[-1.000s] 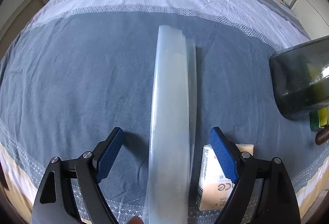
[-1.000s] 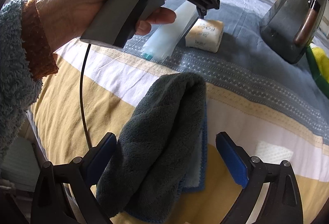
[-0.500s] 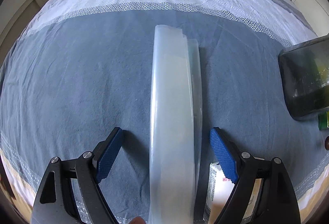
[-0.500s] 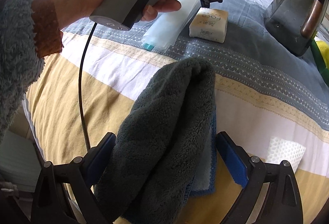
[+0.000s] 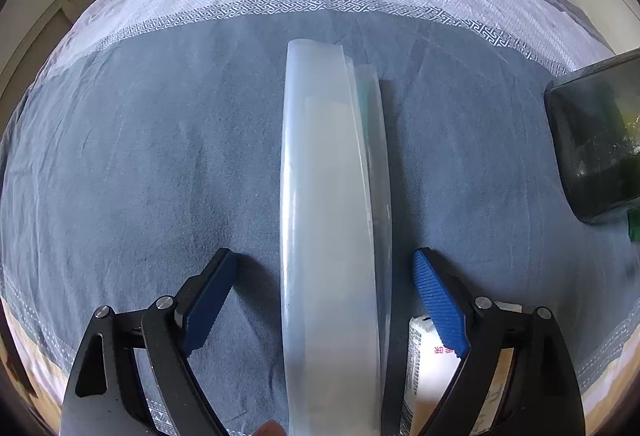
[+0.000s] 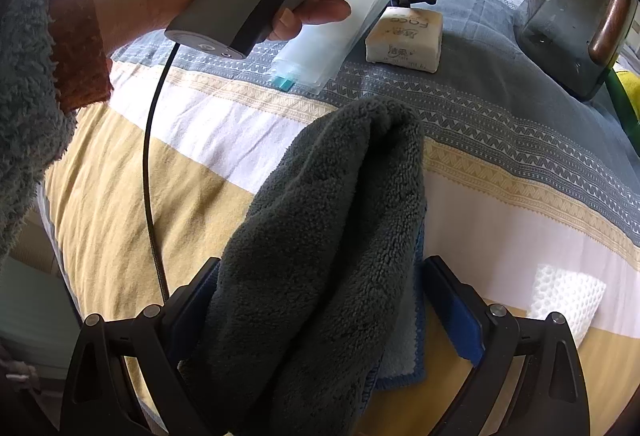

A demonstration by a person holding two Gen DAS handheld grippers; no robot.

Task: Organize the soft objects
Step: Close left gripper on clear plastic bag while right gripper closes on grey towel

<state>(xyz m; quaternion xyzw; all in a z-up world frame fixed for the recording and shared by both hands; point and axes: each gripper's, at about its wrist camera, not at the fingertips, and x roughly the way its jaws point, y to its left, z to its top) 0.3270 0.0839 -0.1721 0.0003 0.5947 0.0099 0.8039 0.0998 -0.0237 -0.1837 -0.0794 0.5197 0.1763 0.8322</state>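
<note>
**Both hand-held grippers loaded over the bed**

In the left wrist view, the left hand-held gripper (image 5: 324, 300) is seen with its blue pads spread wide; a translucent plastic pouch (image 5: 328, 204) runs up the centre of the frame between them, its long axis in line with the fingers. Neither pad is seen touching it, so what holds it cannot be told. A tissue pack (image 5: 430, 368) lies at lower right, just beside the right pad.

In the right wrist view, the right hand-held gripper (image 6: 320, 308) is seen partly open around a folded grey towel (image 6: 320, 244), which fills the gap and reaches up the frame; whether the pads press it cannot be told. A dark container (image 6: 568, 20) stands at upper right, nearer this gripper.

Counted: one pouch, one towel, one tissue pack, one white sponge (image 6: 568, 296), one container, on the bed (image 6: 520, 172).
</note>
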